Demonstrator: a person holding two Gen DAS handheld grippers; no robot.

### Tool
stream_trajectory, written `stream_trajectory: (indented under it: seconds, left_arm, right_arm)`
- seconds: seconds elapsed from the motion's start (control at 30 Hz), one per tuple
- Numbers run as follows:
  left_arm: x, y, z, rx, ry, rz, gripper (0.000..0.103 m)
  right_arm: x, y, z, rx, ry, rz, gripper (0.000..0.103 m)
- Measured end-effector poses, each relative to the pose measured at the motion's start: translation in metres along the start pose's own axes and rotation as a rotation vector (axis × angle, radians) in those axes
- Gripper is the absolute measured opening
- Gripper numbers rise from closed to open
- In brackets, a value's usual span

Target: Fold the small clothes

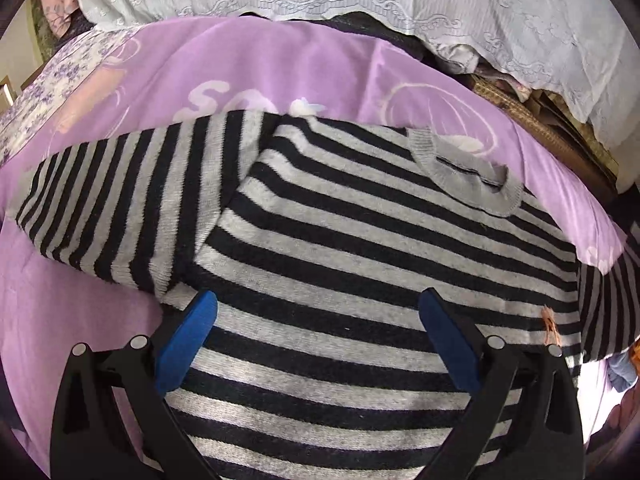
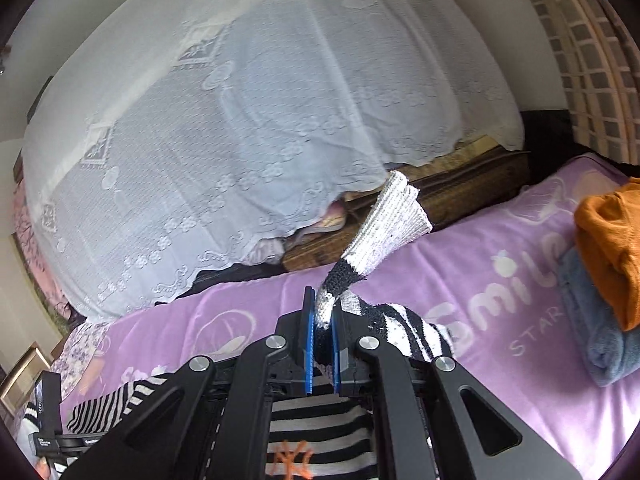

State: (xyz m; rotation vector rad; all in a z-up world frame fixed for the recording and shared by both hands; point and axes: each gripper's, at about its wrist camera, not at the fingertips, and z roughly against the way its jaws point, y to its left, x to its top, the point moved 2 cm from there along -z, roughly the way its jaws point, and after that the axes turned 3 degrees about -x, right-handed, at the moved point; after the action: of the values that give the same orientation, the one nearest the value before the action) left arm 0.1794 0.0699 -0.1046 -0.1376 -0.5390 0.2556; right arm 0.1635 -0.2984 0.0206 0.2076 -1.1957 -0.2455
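Lace cloth [image 2: 240, 128], white and patterned, drapes over a large mound behind the bed and fills most of the right wrist view. Below it spreads the purple blanket [image 2: 480, 280] printed with pale lettering. At its right edge sits an orange garment [image 2: 608, 236] on top of a folded blue towel [image 2: 600, 328]. The striped sweater [image 1: 360, 248] lies flat on the blanket, 1 sleeve [image 1: 120, 200] folded across its left side, grey collar [image 1: 464, 168] toward the far edge. The left gripper [image 1: 318, 320] hovers over the sweater's body, fingers spread wide. The right gripper [image 2: 322, 344] is pinched on the other sleeve [image 2: 384, 232], whose cuff sticks up beyond the blue pads [image 2: 308, 344].
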Motion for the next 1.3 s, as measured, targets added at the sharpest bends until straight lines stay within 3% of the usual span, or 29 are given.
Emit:
stream_trajectory:
  seconds: [0.3,0.6,0.7,0.77,0.83,0.9,0.93,1.07,1.2,1.3]
  left_arm:
    - [-0.009,-0.031,-0.009,-0.017,0.008,-0.102,0.098]
    - [-0.007,-0.019,-0.021,-0.024,0.035,-0.057,0.098]
    - [-0.006,-0.014,-0.026,-0.031,0.047,-0.036,0.098]
    - [-0.006,-0.012,-0.028,-0.027,0.051,-0.032,0.098]
    - [-0.007,-0.011,-0.030,-0.018,0.054,-0.032,0.098]
    - [-0.007,-0.012,-0.031,-0.011,0.056,-0.033,0.098]
    - [-0.008,-0.012,-0.032,-0.010,0.058,-0.033,0.098]
    - [-0.007,-0.013,-0.033,-0.008,0.059,-0.038,0.098]
    - [-0.007,-0.013,-0.031,-0.038,0.067,-0.035,0.098]
    - [-0.008,-0.015,-0.027,-0.129,0.084,-0.012,0.098]
  right_arm:
    - [-0.018,0.050,-0.005,0.066,0.035,0.085,0.007]
    - [-0.057,0.098,-0.021,0.131,0.112,0.197,0.007]
    - [-0.081,0.119,-0.030,0.158,0.168,0.285,0.007]
    - [-0.102,0.133,-0.042,0.175,0.257,0.366,0.008]
    - [-0.127,0.142,-0.056,0.198,0.375,0.429,0.011]
    - [-0.147,0.147,-0.065,0.221,0.489,0.479,0.029]
    - [-0.153,0.149,-0.068,0.233,0.528,0.491,0.033]
    - [-0.150,0.145,-0.054,0.281,0.533,0.470,0.050]
    - [-0.134,0.128,-0.037,0.327,0.515,0.410,0.051]
    - [-0.115,0.105,-0.027,0.332,0.479,0.338,0.051]
